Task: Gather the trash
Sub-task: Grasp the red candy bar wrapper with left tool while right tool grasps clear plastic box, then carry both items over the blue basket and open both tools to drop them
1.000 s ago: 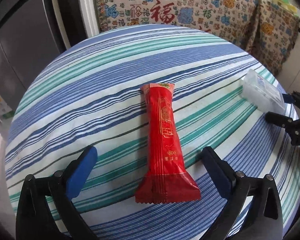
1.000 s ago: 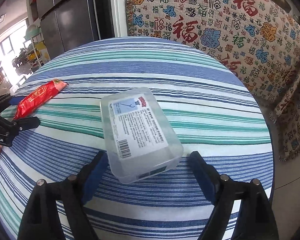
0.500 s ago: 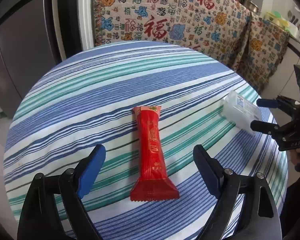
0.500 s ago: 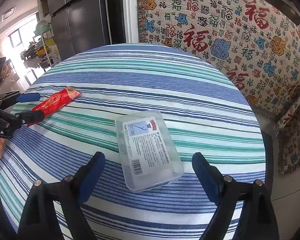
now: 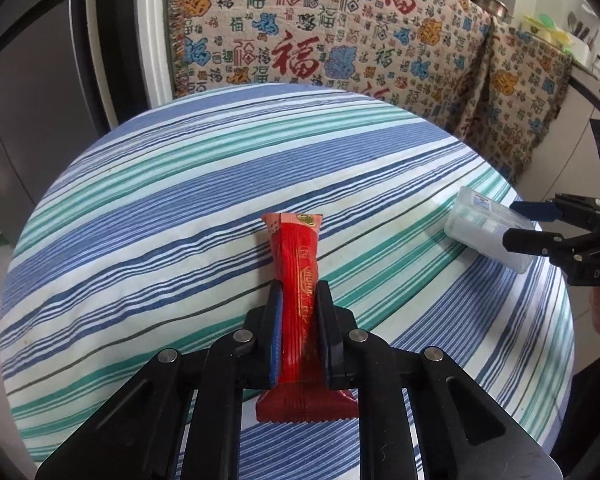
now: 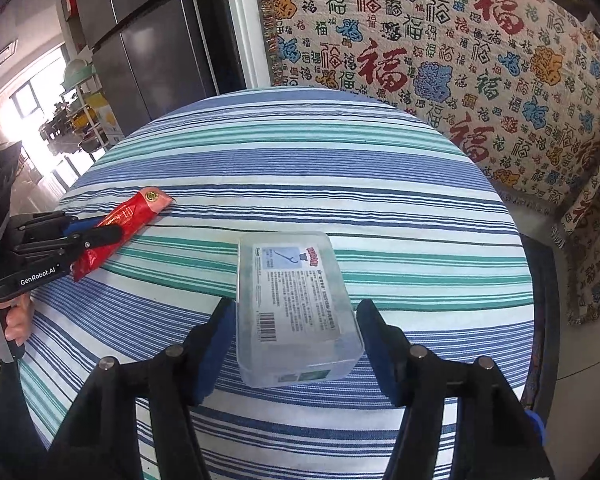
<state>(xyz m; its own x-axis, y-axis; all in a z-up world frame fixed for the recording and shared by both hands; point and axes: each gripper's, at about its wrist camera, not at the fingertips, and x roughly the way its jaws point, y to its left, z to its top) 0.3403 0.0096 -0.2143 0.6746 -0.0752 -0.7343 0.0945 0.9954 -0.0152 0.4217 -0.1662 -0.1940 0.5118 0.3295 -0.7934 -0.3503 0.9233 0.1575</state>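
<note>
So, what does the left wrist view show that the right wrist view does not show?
Only the left wrist view: the left gripper from behind, its jaws just closed flat on the red wrapper, and a counter with kitchenware at upper right.

Only the right wrist view: the printed label on the clear plastic box, which lies between the right gripper pads as they close in, and a bright doorway at left.

Both: the striped tablecloth, wrapper, box, patterned blanket and grey fridge.

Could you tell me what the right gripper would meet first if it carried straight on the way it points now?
Probably the clear plastic box, already lying between the right gripper fingers; beyond it, the striped tablecloth, though depth is hard to judge.
</note>
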